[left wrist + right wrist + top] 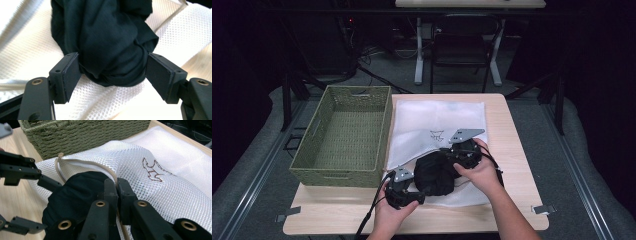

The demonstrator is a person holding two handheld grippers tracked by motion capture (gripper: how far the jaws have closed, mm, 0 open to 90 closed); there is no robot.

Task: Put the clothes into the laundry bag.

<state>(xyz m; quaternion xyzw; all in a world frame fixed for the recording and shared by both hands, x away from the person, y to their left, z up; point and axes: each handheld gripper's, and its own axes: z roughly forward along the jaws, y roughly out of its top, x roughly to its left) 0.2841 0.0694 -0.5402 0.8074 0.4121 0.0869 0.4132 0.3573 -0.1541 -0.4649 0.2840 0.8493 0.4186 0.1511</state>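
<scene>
A black garment (434,175) lies bundled at the open mouth of a white mesh bag (437,117) on the table. My left gripper (419,190) is open, and its jaws straddle the near end of the black garment (105,37), with the pads (71,75) at the cloth's sides. My right gripper (117,185) is shut on the rim of the mesh bag (155,195), where a beige cord (87,163) runs along the edge. It holds that rim up over the black garment (80,192). The left gripper (52,206) is also seen there, at the left.
A green woven basket (384,130) stands on the left of the wooden table (507,130), close against the bag's left edge. A brown emblem (152,171) marks the bag. Beyond the table are a chair and desk legs on a dark floor.
</scene>
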